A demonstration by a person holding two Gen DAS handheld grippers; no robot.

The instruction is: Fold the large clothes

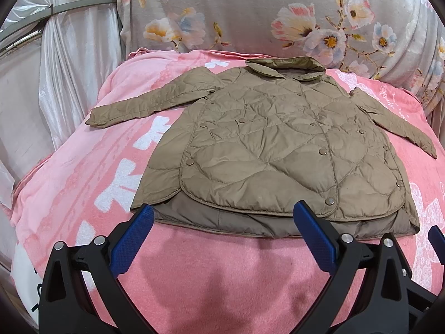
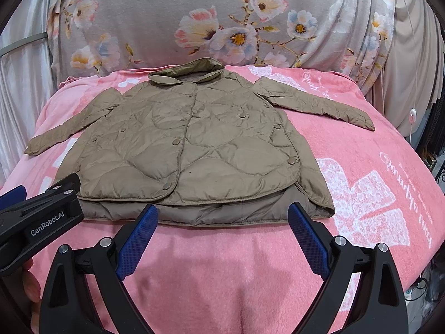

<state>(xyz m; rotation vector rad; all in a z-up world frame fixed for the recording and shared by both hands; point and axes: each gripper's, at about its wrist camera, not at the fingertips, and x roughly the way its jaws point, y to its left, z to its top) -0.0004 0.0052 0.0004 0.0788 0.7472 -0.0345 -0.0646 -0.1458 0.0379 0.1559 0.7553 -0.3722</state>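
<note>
I'm holding both claws just short of the hem of the jacket (image 1: 267, 144), nothing between the fingers on either. The left gripper (image 1: 222, 213) is gaping wide, blue pads (image 1: 130, 239) apart, and the right gripper (image 2: 222, 211) is spread the same way, empty.

The jacket is lying flat, front up, at 12 o'clock from both cameras on the pink blanket (image 1: 194, 272), collar (image 1: 286, 68) at the far end, hem nearest me. Both sleeves are stretched out to the sides: the left sleeve (image 1: 144, 105) is reaching toward 10 o'clock, the right sleeve (image 2: 314, 103) toward 2 o'clock.

View differences:
- The right wrist is showing the left gripper's black body at 9 o'clock, with the "GenRobot.AI" label (image 2: 47, 228) readable. It's also catching a white cable (image 2: 413, 83) hanging at 3 o'clock.
- The left wrist is showing only a sliver of blue pad from the right gripper at 4 o'clock, plus a white satin curtain (image 1: 64, 64) with a grey strap across it at 10 o'clock.

Materials:
- Jacket: tan quilted shell, wavy stitch lines, puffy panels, round snap buttons (image 1: 323, 151), piped edge. The front panel has rounded corners and is ending short of the back panel, with a smoother, darker layer showing at the hem.
- Blanket: fleecy, pink with white print.
- Backdrop: grey floral fabric (image 2: 222, 14), draped and creased.
- Pads: knurled blue rubber on black plastic arms with silver pins.
</note>
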